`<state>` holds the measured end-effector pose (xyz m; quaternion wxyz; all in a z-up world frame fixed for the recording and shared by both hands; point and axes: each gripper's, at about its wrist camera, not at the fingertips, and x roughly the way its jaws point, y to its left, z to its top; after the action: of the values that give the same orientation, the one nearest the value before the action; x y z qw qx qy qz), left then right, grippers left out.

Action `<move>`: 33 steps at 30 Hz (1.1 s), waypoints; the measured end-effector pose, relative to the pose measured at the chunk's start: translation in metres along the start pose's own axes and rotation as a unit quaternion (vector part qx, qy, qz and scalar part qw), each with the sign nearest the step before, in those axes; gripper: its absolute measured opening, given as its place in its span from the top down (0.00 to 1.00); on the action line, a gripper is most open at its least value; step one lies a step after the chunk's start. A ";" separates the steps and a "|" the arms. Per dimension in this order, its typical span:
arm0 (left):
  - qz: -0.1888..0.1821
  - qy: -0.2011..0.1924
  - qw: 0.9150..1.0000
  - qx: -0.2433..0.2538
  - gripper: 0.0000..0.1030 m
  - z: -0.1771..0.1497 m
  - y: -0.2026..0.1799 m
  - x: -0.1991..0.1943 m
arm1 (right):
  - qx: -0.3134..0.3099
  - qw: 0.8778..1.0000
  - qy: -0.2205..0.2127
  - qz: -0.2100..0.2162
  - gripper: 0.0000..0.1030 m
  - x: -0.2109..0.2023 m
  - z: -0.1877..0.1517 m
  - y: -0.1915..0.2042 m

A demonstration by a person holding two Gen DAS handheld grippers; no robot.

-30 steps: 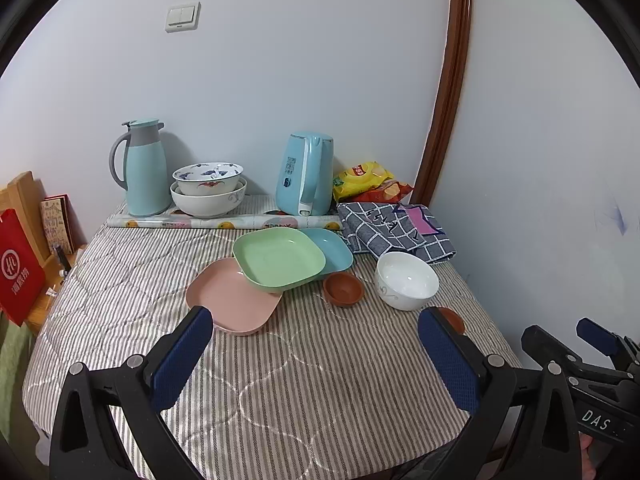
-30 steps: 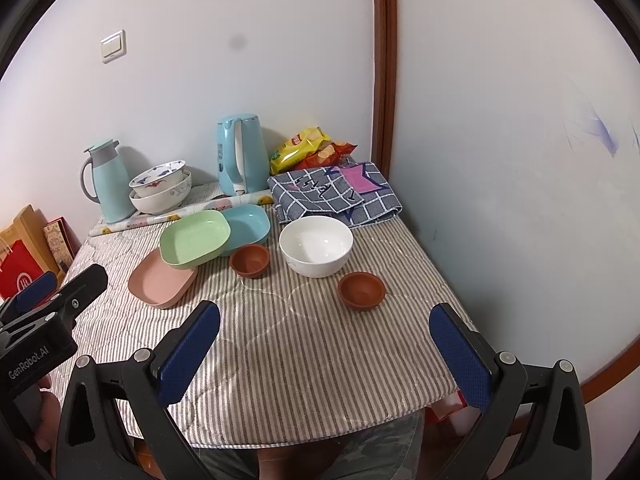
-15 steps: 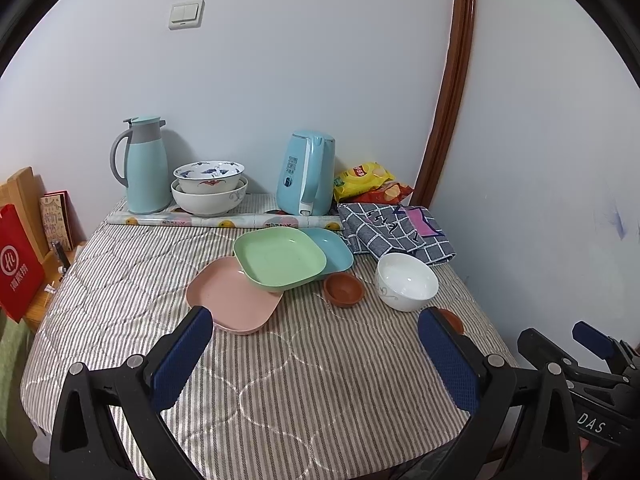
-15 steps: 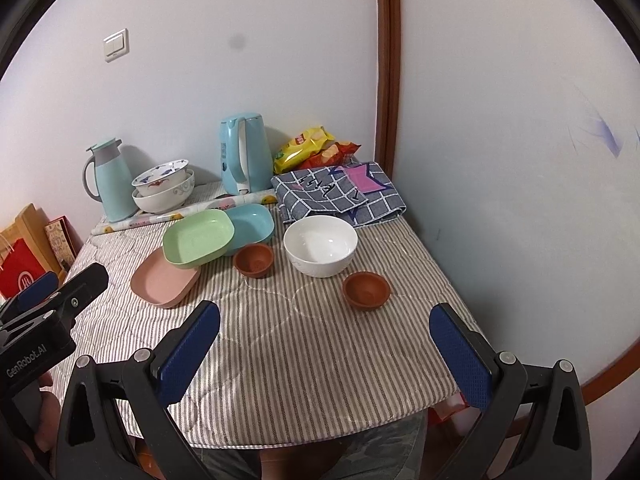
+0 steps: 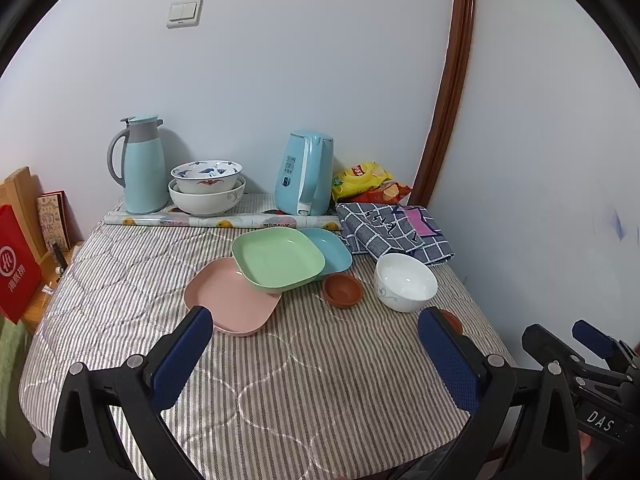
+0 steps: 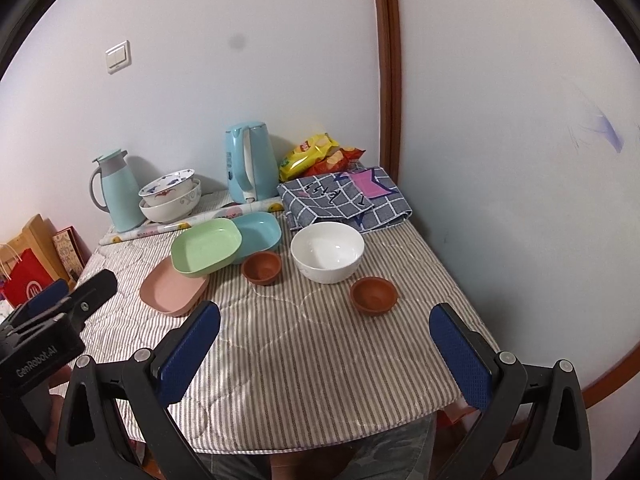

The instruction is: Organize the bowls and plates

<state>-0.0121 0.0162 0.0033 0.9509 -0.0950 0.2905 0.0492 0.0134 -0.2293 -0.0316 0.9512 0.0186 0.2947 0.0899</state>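
A: Right, status. Left gripper jaws spread wide, nothing between them. Right gripper same: wide apart, empty. Both hang over the near edge of the desk, clear of all dishes.

B: Where's the stuff?

A: Mid-desk cluster. Pink plate flat on the cloth, green plate overlapping its far-right corner and tilted, blue plate partly under green on the far side. Brown bowl just right of green. White bowl right of that, apart. Second brown bowl nearest the right gripper, in front of the white one.

B: Which hand goes first?

A: My guess: plates lie ahead-left, in front of the left gripper; loose bowls lie ahead-right, in front of the right. The near brown bowl sits almost on the right gripper's line, slightly right of centre. Round, so no axis to match. In the left view its own pad hides most of it.

B: Risk?

A: Green is propped on two others; lifting pink first would likely tip it. The stacked bowls by the jug at the back look already sorted.
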 end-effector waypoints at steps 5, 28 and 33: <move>-0.001 0.002 1.000 -0.002 0.00 0.002 0.002 0.005 | -0.005 1.000 0.005 0.003 0.00 0.007 0.001 0.006; 0.019 0.059 0.998 -0.016 0.00 0.017 0.037 0.086 | -0.029 0.996 0.080 0.010 0.00 0.108 0.012 0.027; 0.031 0.073 0.997 -0.022 0.00 0.023 0.052 0.111 | -0.034 0.996 0.085 0.011 0.00 0.134 0.022 0.038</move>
<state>0.0848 0.0759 -0.0482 0.9226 -0.1105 0.3611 0.0782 0.1282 -0.1671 -0.0852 0.9216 -0.0186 0.3711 0.1120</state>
